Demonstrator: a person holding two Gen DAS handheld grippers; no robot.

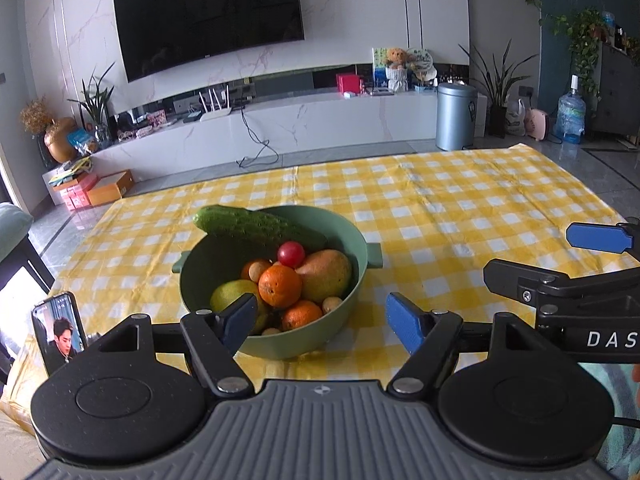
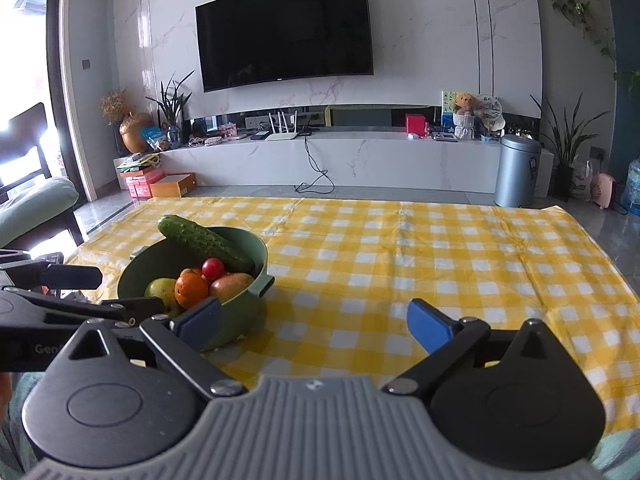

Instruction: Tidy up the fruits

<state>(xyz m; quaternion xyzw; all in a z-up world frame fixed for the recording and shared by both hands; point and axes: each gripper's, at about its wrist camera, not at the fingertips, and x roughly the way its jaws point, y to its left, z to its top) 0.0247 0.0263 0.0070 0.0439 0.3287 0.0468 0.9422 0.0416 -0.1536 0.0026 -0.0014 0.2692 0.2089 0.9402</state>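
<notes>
A green bowl (image 1: pixel 348 312) stands on the yellow checked cloth (image 1: pixel 460 208). It holds a cucumber (image 1: pixel 248 226) across its far rim, a red tomato (image 1: pixel 291 254), a mango (image 1: pixel 326 274), oranges (image 1: pixel 279 286), a yellow-green fruit (image 1: pixel 230 294) and small round fruits. My left gripper (image 1: pixel 322 322) is open and empty just in front of the bowl. My right gripper (image 2: pixel 314 322) is open and empty, to the right of the bowl (image 2: pixel 244 312); the cucumber (image 2: pixel 204 242) and tomato (image 2: pixel 213 269) show there too.
A phone (image 1: pixel 60 330) stands propped at the near left of the cloth. The right gripper's arm (image 1: pixel 560 280) reaches in beside the left one. Beyond the table are a TV (image 2: pixel 284 30), a white cabinet (image 2: pixel 360 160) and a metal bin (image 2: pixel 516 170).
</notes>
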